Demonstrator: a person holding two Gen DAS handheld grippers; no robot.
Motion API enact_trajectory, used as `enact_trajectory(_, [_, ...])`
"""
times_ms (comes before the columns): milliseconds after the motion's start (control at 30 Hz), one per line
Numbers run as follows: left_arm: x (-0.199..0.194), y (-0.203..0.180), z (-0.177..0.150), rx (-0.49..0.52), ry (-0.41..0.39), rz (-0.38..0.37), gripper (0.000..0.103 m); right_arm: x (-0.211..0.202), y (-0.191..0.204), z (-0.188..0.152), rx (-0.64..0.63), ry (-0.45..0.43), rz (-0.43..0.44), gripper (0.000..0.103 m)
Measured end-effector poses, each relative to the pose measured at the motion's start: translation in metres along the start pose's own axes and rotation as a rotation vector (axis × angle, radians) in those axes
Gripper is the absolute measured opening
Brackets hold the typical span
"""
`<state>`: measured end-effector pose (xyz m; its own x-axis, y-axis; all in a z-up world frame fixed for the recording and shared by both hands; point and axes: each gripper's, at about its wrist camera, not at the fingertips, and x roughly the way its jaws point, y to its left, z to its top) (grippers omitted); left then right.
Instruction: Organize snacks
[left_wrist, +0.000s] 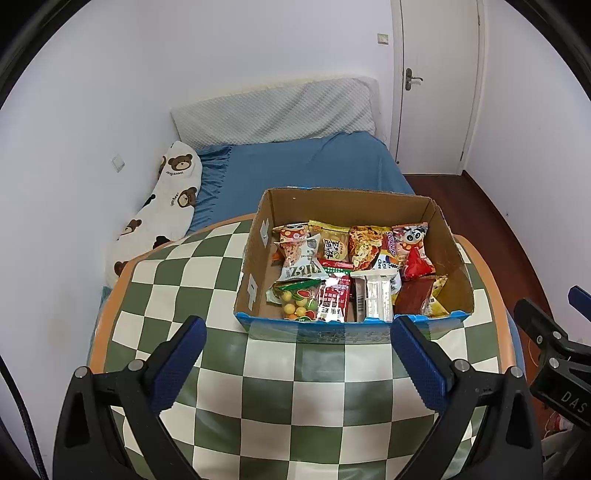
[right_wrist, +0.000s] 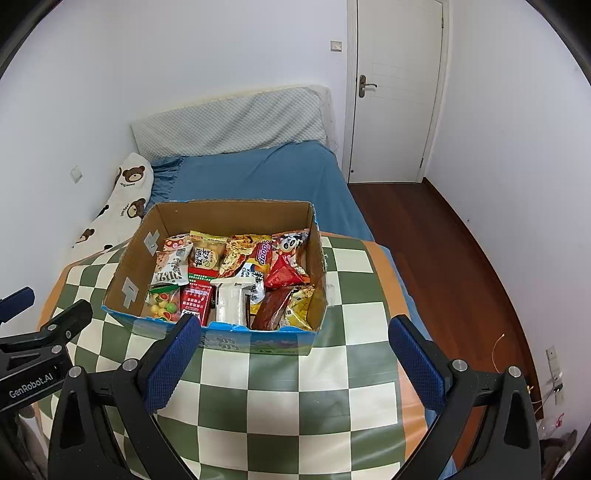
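An open cardboard box stands on a green-and-white checkered table. It holds several snack packs lying side by side, among them a fruit-candy bag, a red pack, a white pack and a red panda bag. My left gripper is open and empty just in front of the box. My right gripper is open and empty, also just in front of the box.
A bed with a blue sheet, a grey headboard cushion and a bear-print pillow lies behind the table. A white door and a dark wood floor are at the right.
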<state>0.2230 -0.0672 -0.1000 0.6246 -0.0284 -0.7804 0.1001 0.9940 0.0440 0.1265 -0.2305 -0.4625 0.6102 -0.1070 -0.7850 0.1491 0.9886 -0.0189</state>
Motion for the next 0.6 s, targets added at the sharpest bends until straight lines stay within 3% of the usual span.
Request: enact_trajectory(600, [-0.0059, 0.0021, 0.0016, -0.003, -0.010, 0.006, 0.102, -0.0027, -0.0003, 0.0007, 0.000, -0.001, 0.002, 0.103])
